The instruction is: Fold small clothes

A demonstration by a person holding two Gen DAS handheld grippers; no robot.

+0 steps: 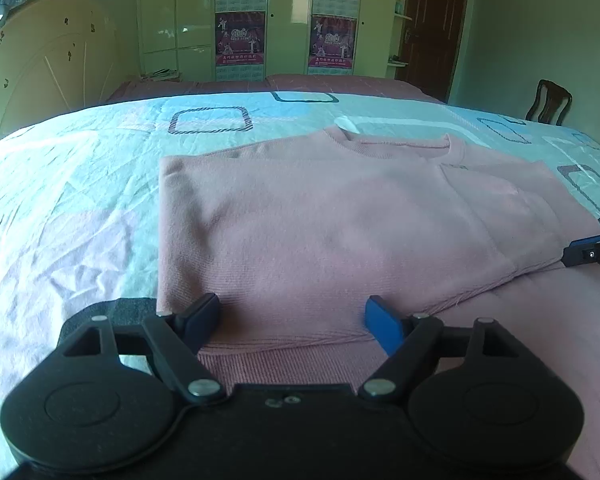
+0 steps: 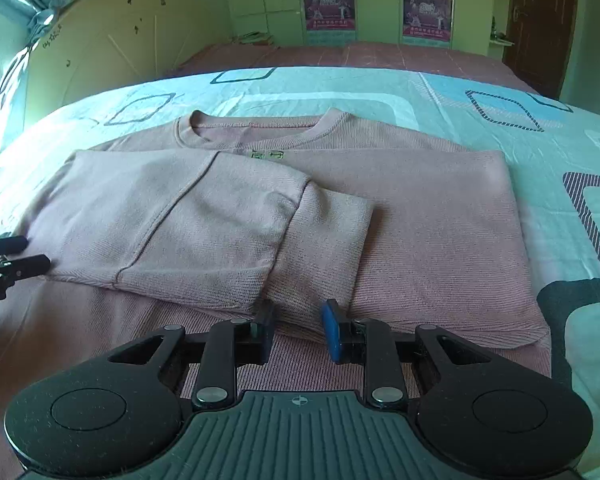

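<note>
A pink sweatshirt (image 2: 420,216) lies flat on a bed (image 2: 500,92) covered with a light blue sheet printed with rounded squares, neckline toward the far side. No container shows in either view. 1 sleeve (image 2: 204,216) is folded across the chest, its ribbed cuff (image 2: 324,240) resting on the body of the garment.

In the right wrist view, the right hand-held gripper (image 2: 298,330) sits low over the near hem, just in front of the cuff, its 2 fingers apart with a moderate gap and nothing pinched between them. The left hand-held gripper (image 1: 294,320) is over the hem at the garment's other side, fingers spread wide, holding nothing; fabric lies between and below them.

Each tool appears only partly in the other's view: black fingertips at the left edge of the right wrist view, a blue and black tip at the right edge of the left wrist view. The near hem is hidden behind both tool bodies. A small label (image 2: 267,155) below the neckline is too small to read.
</note>
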